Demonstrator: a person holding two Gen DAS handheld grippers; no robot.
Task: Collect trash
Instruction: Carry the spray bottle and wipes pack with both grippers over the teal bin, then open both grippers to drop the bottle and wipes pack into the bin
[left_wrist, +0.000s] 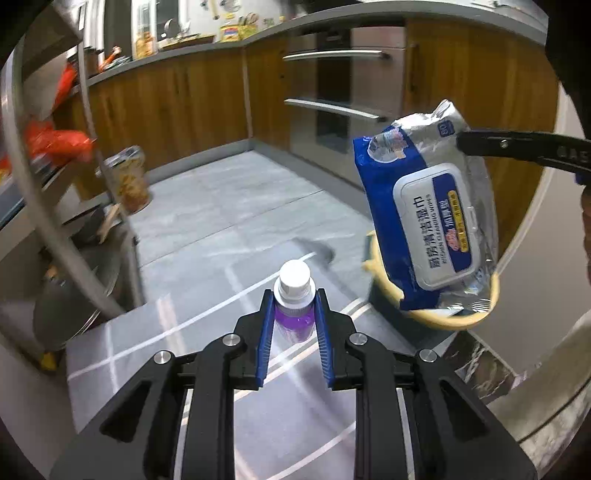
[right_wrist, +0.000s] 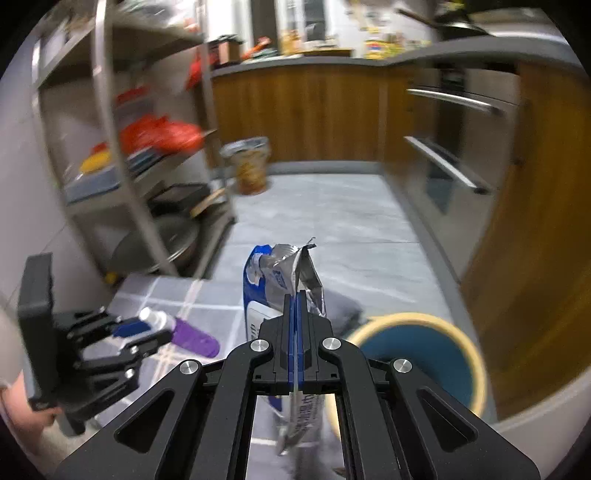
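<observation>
My left gripper (left_wrist: 294, 295) is closed partway on a small purple bottle (left_wrist: 294, 320) with a white cap, the blue pads pressing its sides just under the cap. From my right wrist view the same bottle (right_wrist: 192, 334) sticks out sideways from that gripper (right_wrist: 155, 328), held in the air above the grey tiled mat (right_wrist: 173, 295).

My right gripper (right_wrist: 295, 295) is clamped fully together on the crumpled foil edge of a pack of kitchen wet wipes (right_wrist: 284, 273), blue and silver. The pack hangs down from the pads, passing under the gripper. In the left wrist view the pack (left_wrist: 424, 206) dangles tilted from the black finger (left_wrist: 517, 146) of the right gripper, its white flip lid facing the camera, its lower end right above the opening of the waste bin (left_wrist: 436, 319).

The bin (right_wrist: 476, 369) has a pale yellow rim and a blue inside, and stands on the floor just to the right of my right gripper. Beyond lie grey floor tiles (right_wrist: 332, 214), a metal shelf rack (right_wrist: 110, 155) on the left carrying red bags and pans, a foil snack bag (right_wrist: 251, 166) standing beside the rack, wooden cabinets (right_wrist: 314, 110), and an oven (right_wrist: 454, 147) with steel handles on the right.
</observation>
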